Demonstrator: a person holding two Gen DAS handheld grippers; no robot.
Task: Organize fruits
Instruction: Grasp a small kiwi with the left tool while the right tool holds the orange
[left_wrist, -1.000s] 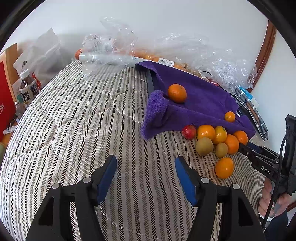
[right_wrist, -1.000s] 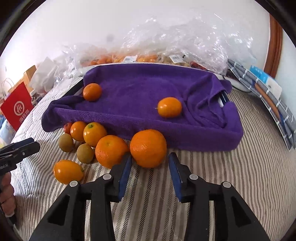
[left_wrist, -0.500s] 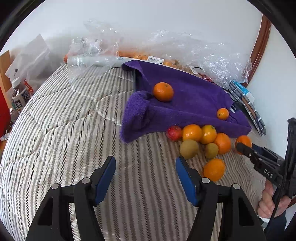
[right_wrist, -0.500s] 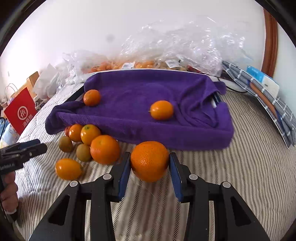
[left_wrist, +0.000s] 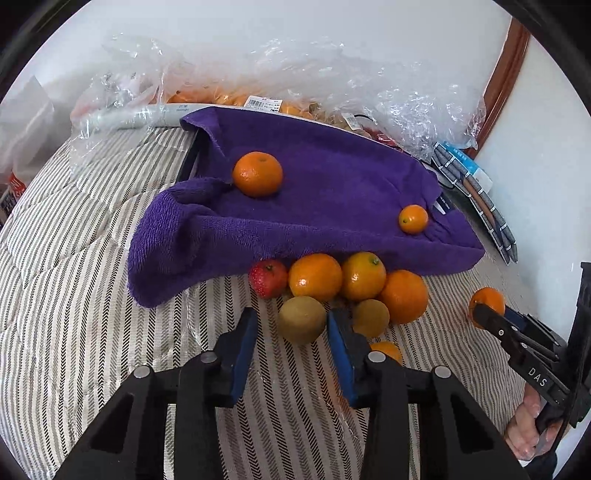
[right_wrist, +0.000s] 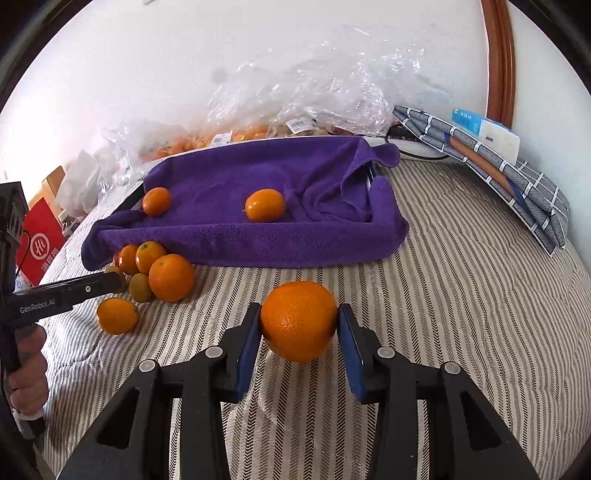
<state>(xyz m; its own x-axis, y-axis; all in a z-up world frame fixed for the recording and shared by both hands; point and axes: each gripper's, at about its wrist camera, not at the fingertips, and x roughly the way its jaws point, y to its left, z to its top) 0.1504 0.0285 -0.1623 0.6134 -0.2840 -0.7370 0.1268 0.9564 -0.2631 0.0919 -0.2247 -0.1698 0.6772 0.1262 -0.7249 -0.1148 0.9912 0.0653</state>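
Observation:
A purple towel-lined tray (left_wrist: 332, 192) (right_wrist: 277, 240) lies on the striped bedcover and holds two oranges (left_wrist: 257, 173) (left_wrist: 413, 219). A pile of oranges, two kiwis and a red strawberry (left_wrist: 268, 277) lies in front of it. My left gripper (left_wrist: 291, 339) is open, its blue pads on either side of a kiwi (left_wrist: 302, 319), not clamped. My right gripper (right_wrist: 299, 332) is shut on a large orange (right_wrist: 298, 320), held above the cover; it also shows in the left wrist view (left_wrist: 487, 302).
Clear plastic bags of fruit (right_wrist: 295, 110) lie behind the tray by the wall. Folded checked cloth and a blue box (right_wrist: 487, 155) sit at the right. A red bag (right_wrist: 40, 240) stands off the left edge. A loose orange (right_wrist: 117, 315) lies near the pile.
My left gripper has moved forward and right to the fruit pile and now straddles a kiwi. My right gripper has closed on the large orange and lifted it back from the pile.

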